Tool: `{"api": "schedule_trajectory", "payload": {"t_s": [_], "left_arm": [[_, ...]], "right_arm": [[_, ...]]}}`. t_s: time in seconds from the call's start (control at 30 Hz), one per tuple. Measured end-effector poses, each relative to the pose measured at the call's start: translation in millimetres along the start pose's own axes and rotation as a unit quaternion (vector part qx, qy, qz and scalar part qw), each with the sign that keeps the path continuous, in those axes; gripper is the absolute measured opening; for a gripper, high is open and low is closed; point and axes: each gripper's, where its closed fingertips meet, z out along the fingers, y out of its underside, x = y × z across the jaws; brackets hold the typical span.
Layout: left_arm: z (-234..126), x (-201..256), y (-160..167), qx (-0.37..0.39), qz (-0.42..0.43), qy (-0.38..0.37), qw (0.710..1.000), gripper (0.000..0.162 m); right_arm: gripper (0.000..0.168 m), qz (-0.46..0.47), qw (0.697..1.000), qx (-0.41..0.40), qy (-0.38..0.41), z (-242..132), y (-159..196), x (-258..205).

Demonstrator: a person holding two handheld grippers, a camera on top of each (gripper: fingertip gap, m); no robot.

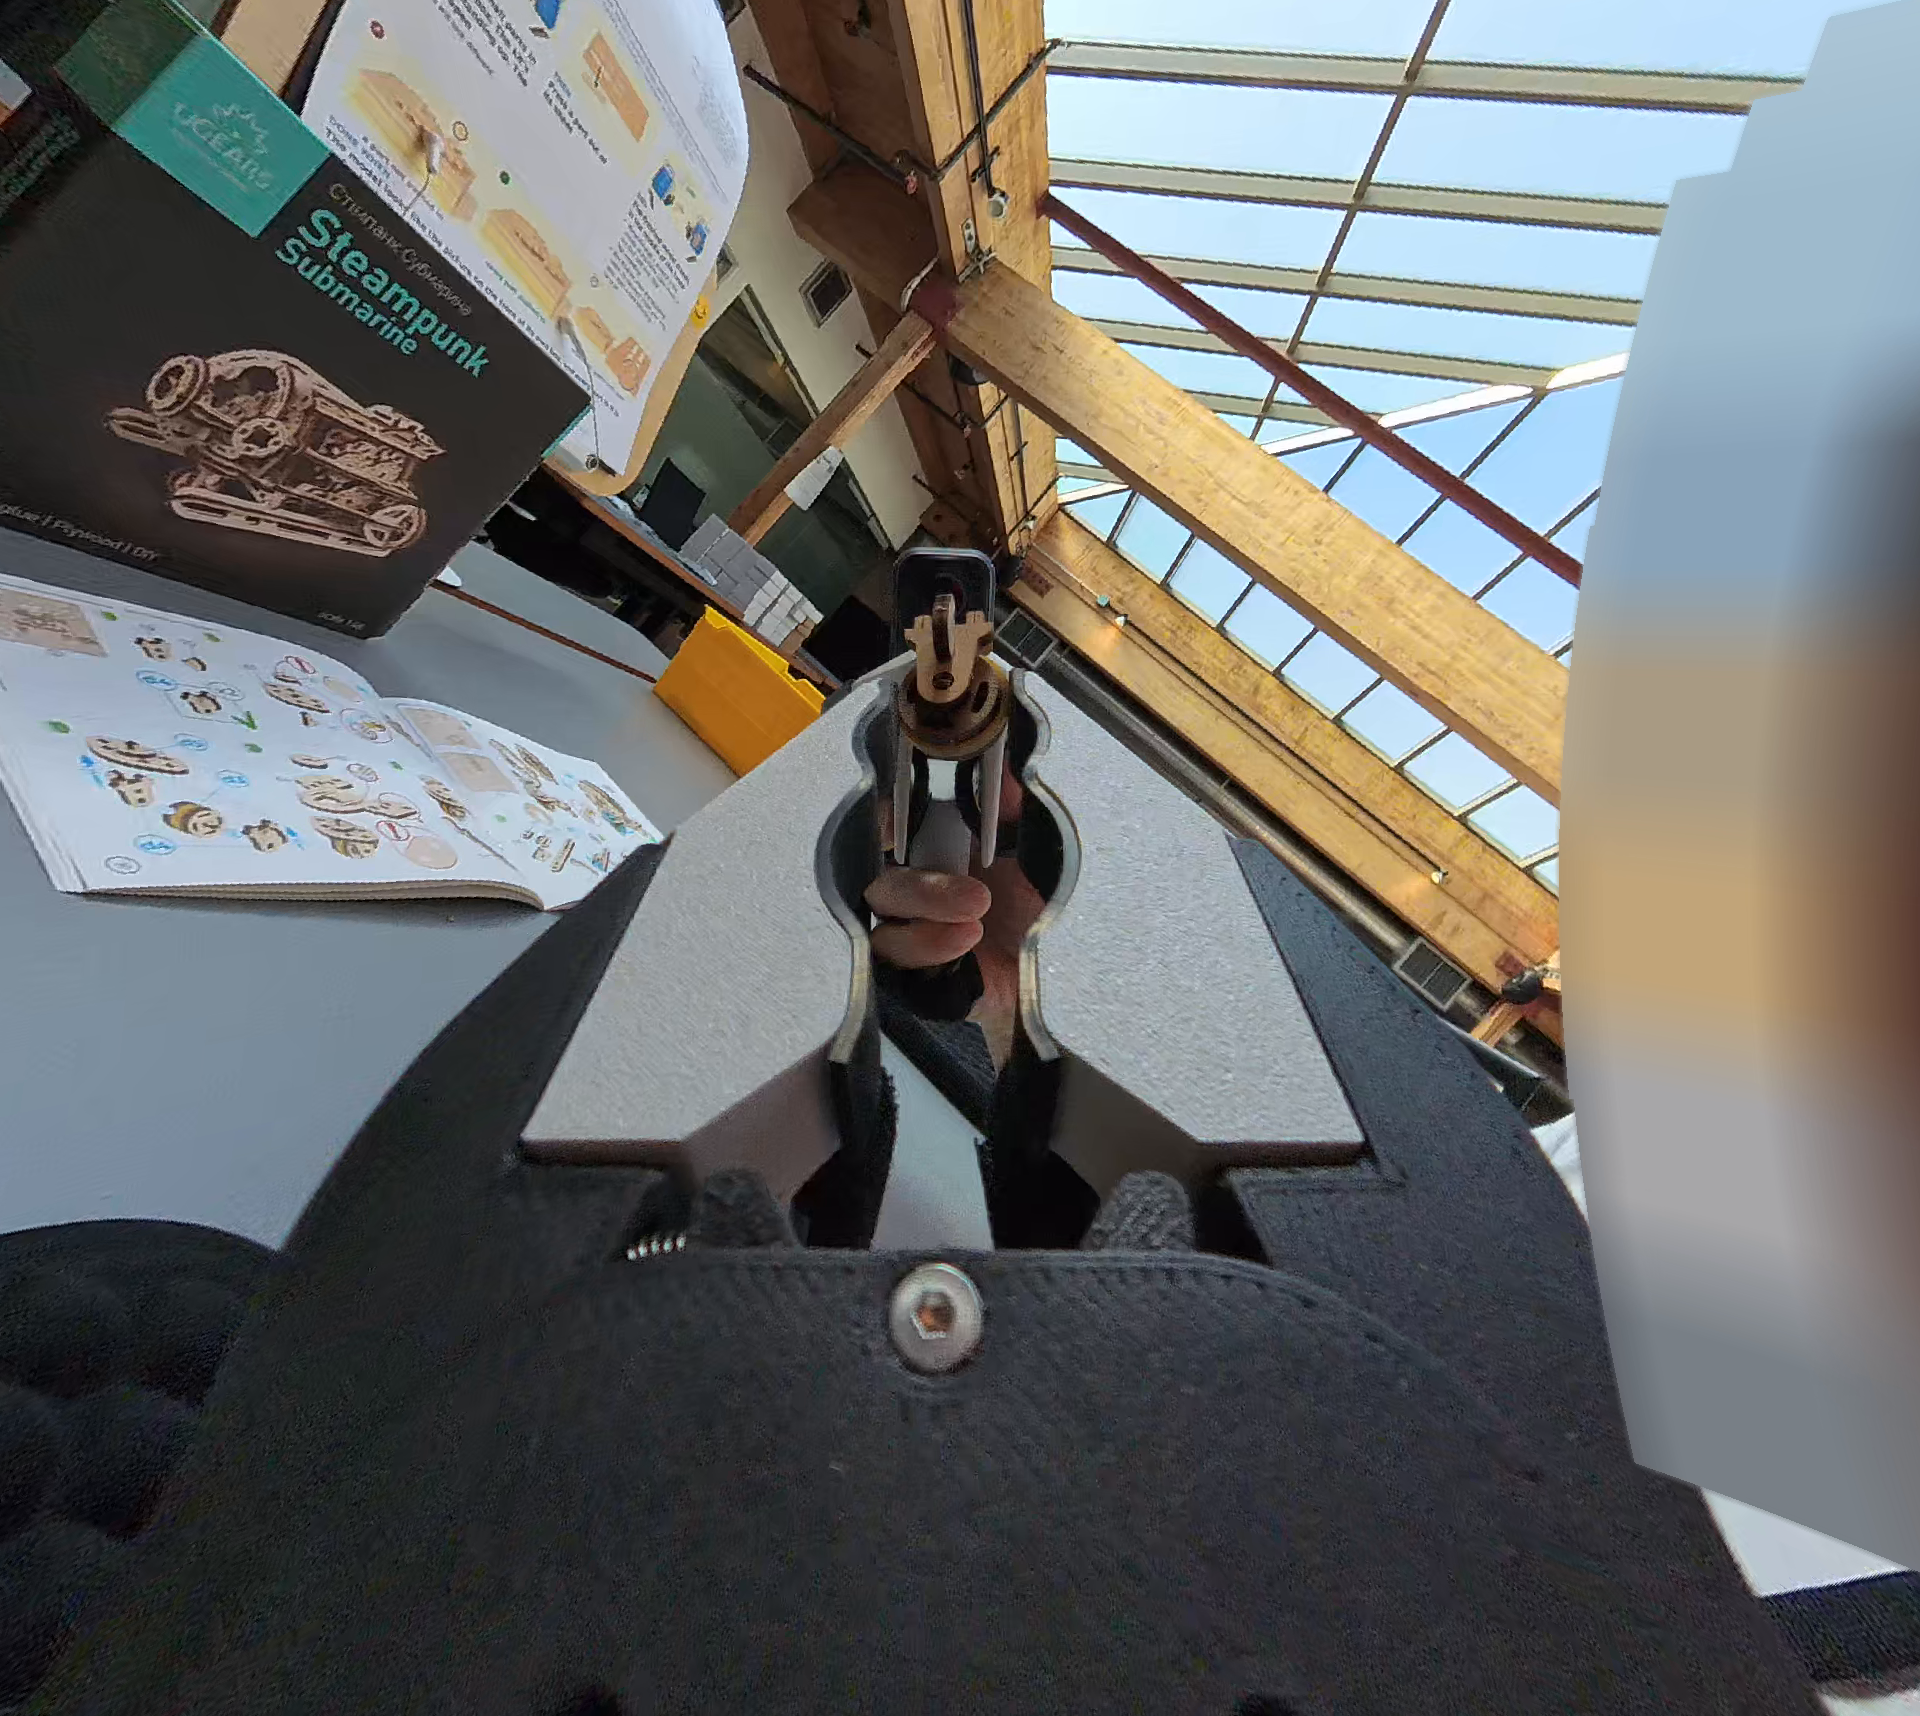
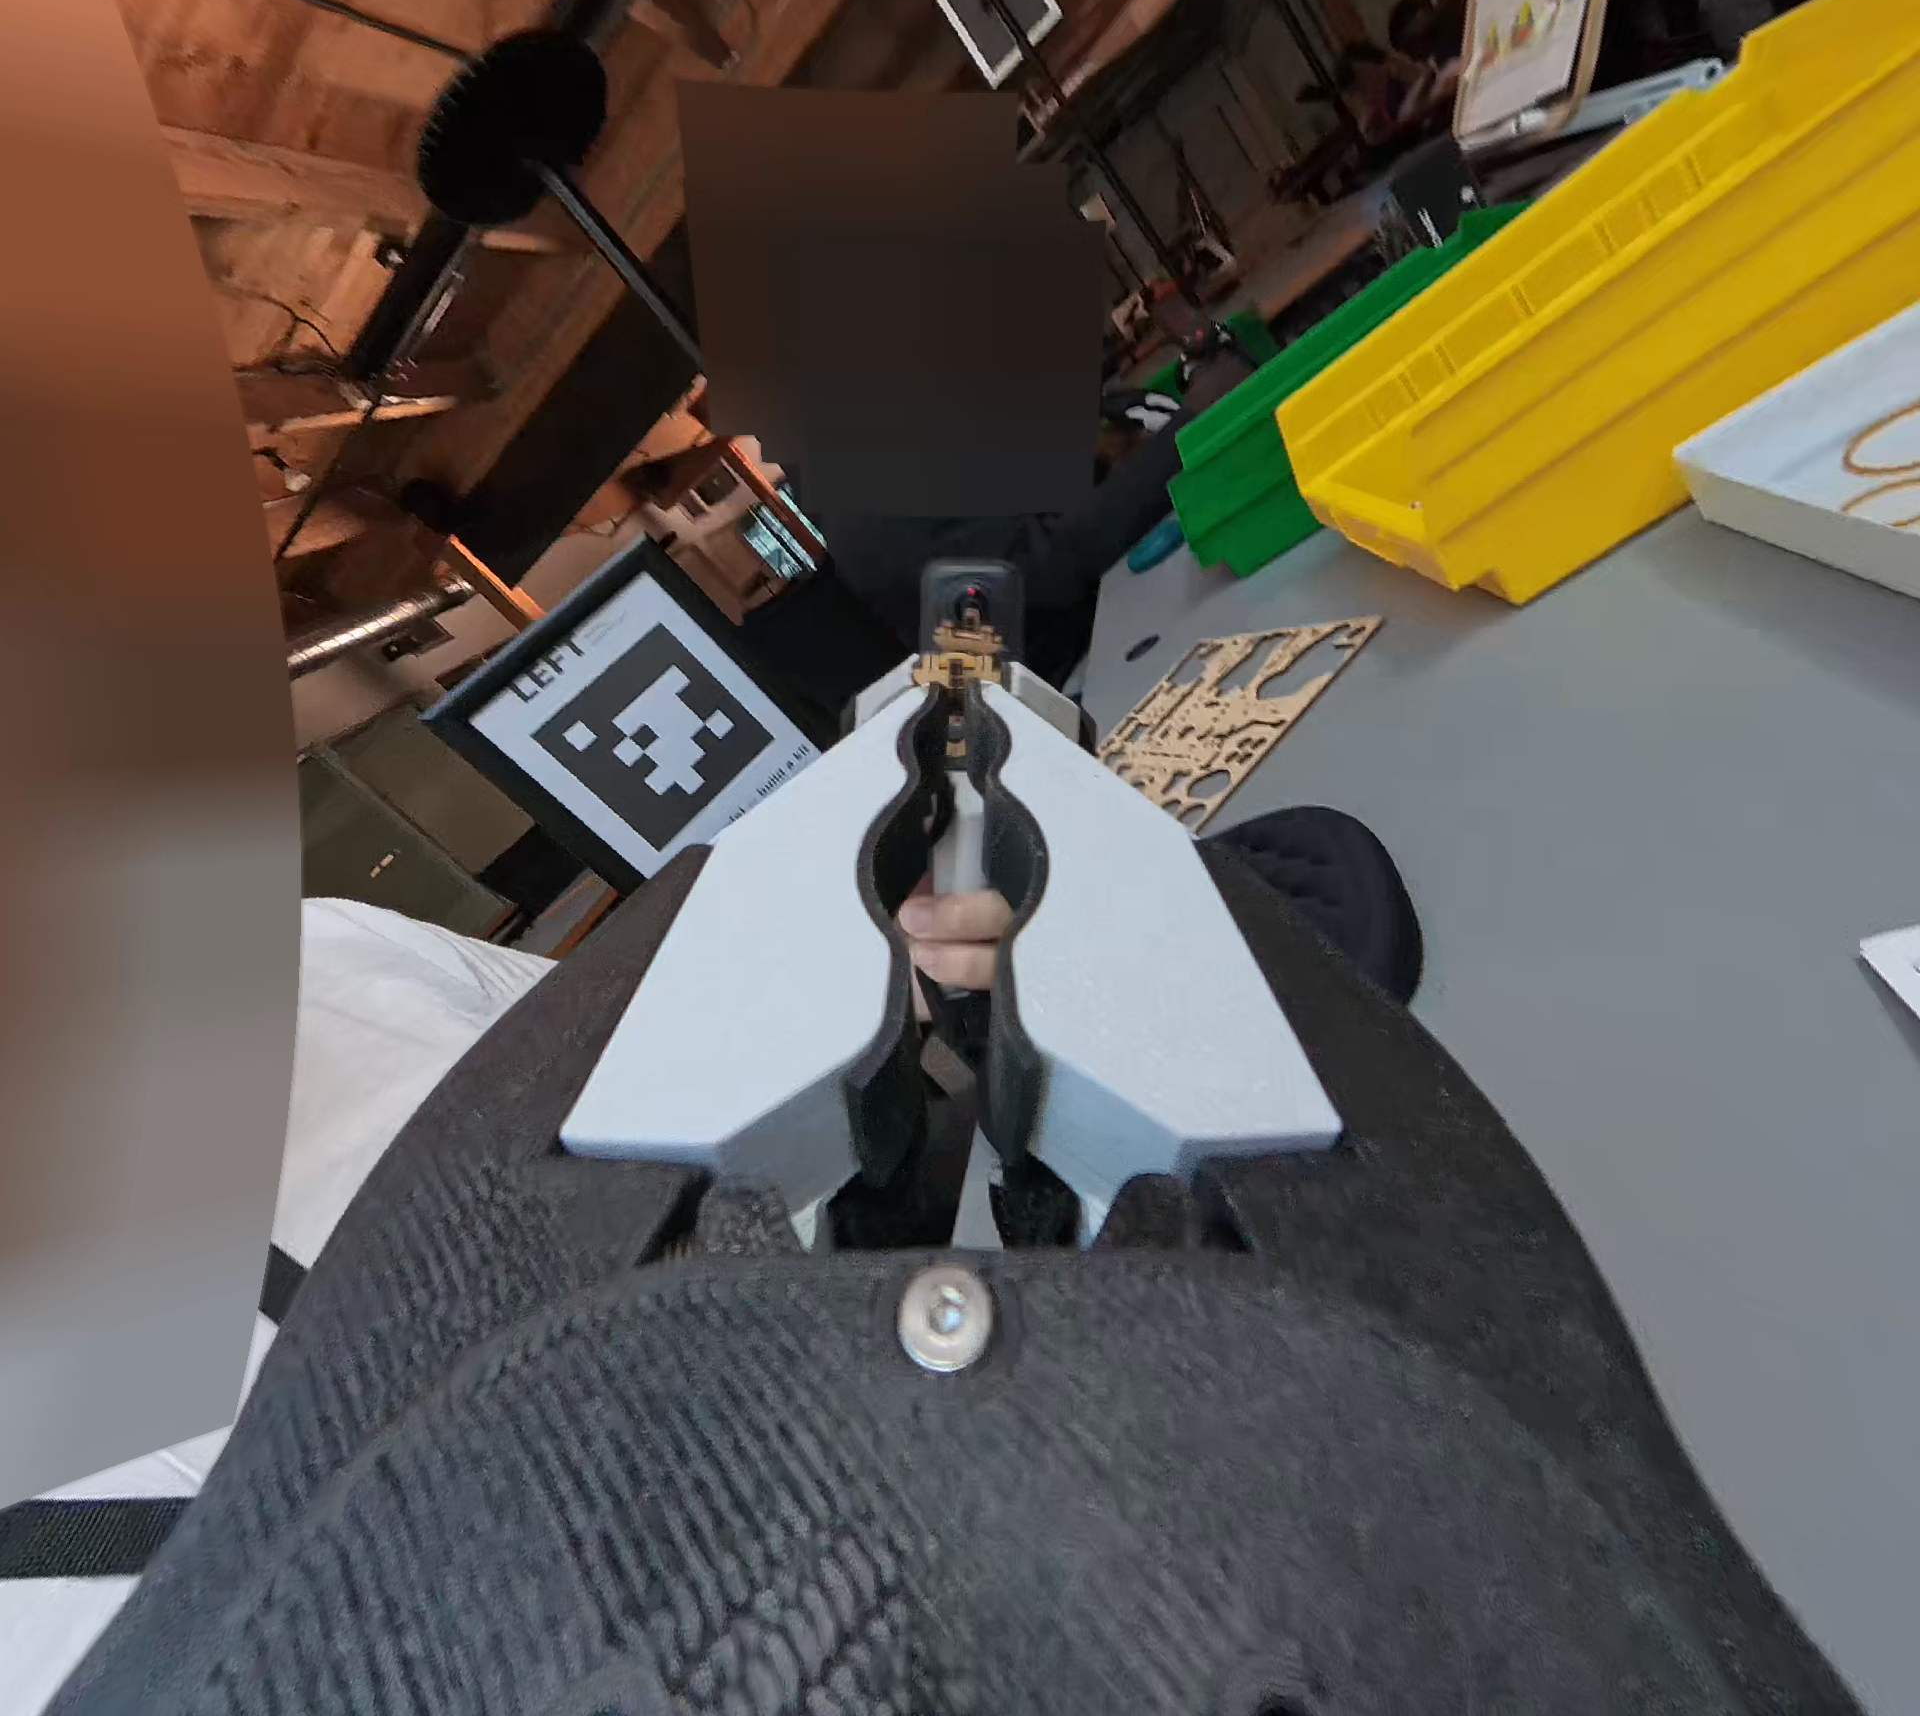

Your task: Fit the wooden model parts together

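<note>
Left gripper (image 1: 951, 710) and right gripper (image 2: 961, 692) face tip to tip above the grey bench (image 2: 1558, 835), jaws of both closed on the small wooden assembly (image 1: 948, 679) between them.

yellow bin (image 2: 1558, 347), green bin (image 2: 1278, 440), open booklet (image 1: 260, 762)

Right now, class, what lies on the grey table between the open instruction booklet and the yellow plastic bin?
Nothing: in the left wrist view, bare grey table separates the open instruction booklet from the yellow plastic bin.
</note>
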Motion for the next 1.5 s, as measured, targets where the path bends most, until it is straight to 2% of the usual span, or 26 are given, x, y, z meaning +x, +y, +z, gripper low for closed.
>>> {"api": "schedule_trajectory", "payload": {"t_s": [0.13, 0.37, 0.67, 1.5], "left_arm": [[12.4, 3.4, -3.6, 0.039, -0.029, 0.02, 0.999, 0.018], [26.6, 6.5, -3.9, 0.066, -0.018, 0.014, 0.998, 0.018], [29.9, 5.4, -1.5, 0.08, -0.032, 0.012, 0.996, 0.017], [22.3, -1.4, -8.5, 0.132, -0.041, -0.002, 0.99, 0.017]], "right_arm": [[0.002, 0.022, 0.996, 0.07, -0.047, 4.0, -6.8, -17.4], [0.002, 0.003, 0.992, 0.125, -0.014, 6.7, -10.0, -13.0], [0.002, -0.049, 0.991, 0.114, 0.047, 9.3, -8.8, -6.6], [0.002, -0.073, 0.984, 0.129, 0.1, 19.9, -7.8, 0.4]]}}
